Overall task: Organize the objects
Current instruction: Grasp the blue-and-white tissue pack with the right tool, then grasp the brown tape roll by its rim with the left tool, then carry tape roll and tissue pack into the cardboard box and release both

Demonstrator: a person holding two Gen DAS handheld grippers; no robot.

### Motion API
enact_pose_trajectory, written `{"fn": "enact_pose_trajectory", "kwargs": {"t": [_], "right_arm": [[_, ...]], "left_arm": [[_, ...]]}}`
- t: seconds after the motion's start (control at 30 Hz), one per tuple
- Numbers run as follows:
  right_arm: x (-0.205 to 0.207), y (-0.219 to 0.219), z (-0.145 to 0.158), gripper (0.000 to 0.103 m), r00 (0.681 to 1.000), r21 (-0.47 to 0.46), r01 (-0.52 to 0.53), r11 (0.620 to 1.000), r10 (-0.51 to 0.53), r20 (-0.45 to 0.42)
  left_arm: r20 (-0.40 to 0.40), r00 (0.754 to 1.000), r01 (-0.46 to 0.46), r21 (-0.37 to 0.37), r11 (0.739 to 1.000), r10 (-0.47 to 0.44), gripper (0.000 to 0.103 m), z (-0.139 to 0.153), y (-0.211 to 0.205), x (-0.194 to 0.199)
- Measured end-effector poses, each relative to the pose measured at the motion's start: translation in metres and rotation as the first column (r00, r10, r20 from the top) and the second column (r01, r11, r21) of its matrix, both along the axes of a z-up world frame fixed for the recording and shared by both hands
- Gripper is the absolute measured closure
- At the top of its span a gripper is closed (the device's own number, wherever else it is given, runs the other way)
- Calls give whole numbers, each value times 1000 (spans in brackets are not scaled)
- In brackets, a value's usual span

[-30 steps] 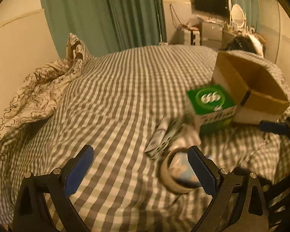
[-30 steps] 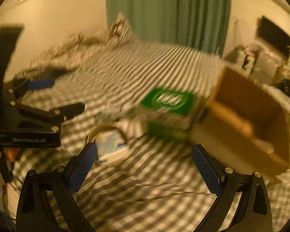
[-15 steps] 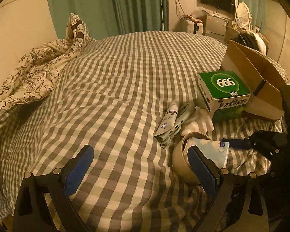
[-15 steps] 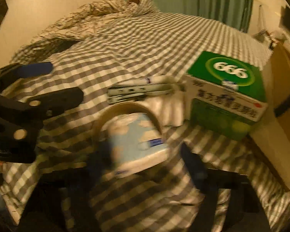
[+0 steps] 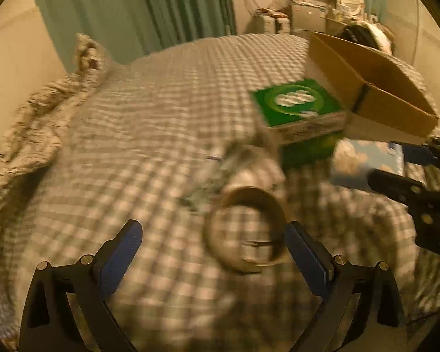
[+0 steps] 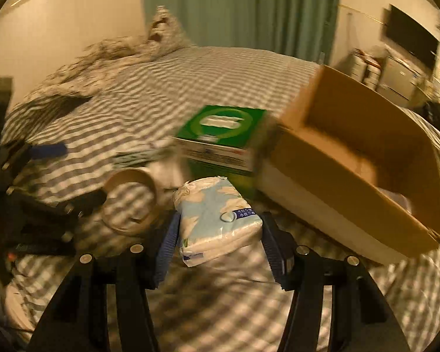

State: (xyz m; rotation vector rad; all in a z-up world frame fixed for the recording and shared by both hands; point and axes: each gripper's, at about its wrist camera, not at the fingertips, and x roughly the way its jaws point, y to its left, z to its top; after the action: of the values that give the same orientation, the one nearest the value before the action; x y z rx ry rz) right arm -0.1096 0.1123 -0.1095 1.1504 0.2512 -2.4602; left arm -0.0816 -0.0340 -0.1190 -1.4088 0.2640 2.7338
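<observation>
Tissue pack [image 6: 217,220], near the cardboard box [image 6: 352,176]: your right gripper [image 6: 220,234] pinches it; left gripper [image 5: 211,252] hangs spread. Lift it clear over the box's near wall before releasing.

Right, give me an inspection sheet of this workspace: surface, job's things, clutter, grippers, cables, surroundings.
Surface: grey-and-white checked bedspread, rumpled at the far left.
Job's things: light-blue plastic tissue pack; green cardboard box with white oval logo; brown tape roll lying flat; open brown cardboard carton beside the green box.
Clutter: small blurred items between roll and green box, not identifiable.
Grippers: right gripper shut on the tissue pack; left gripper open, hovering over the tape roll.
Cables: thin dark cord lying across the bedspread near the right gripper.
Surroundings: green curtains; dark wall screen.
</observation>
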Motion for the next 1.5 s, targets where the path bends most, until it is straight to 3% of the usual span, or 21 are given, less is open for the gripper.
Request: {"fn": "enact_pose_trajectory", "kwargs": {"t": [0.07,0.2,0.43,0.5,0.57,0.6,0.83,1.13,1.5], "right_arm": [[-1,8,-3,48,1000,23,30,999,-29,-10],[-3,21,-6,48,999,15,40,999,-40,-1],[-5,34,-16,48,999,-9,49,999,-48,25],[-7,31,-17,48,999,-12,48,999,-48,24],[-6,30,-15,48,999,-13,48,999,-47,21],[-5,29,-14,48,999,-13,48,999,-48,19],[11,29,3,48,998,-15,51,999,-51,-20],[38,37,36,48,994,-7,65,998,-66,-91],[42,63,107,48,961,25,109,994,-99,-259]], "left_arm": [[30,999,20,41,999,-21,3,-9,11,-3],[52,997,-56,-43,998,58,3,-36,19,-18],[94,993,-60,-44,997,64,3,-57,24,-30],[108,993,-45,-37,998,49,6,-63,26,-32],[102,993,-52,-64,997,59,19,-67,25,-32],[99,993,-53,-60,997,59,20,-65,24,-31],[58,997,-48,-8,999,49,23,-45,27,-12],[-18,1000,22,122,992,-20,23,1,46,24],[-175,980,121,178,977,-90,23,85,76,-4]]}}
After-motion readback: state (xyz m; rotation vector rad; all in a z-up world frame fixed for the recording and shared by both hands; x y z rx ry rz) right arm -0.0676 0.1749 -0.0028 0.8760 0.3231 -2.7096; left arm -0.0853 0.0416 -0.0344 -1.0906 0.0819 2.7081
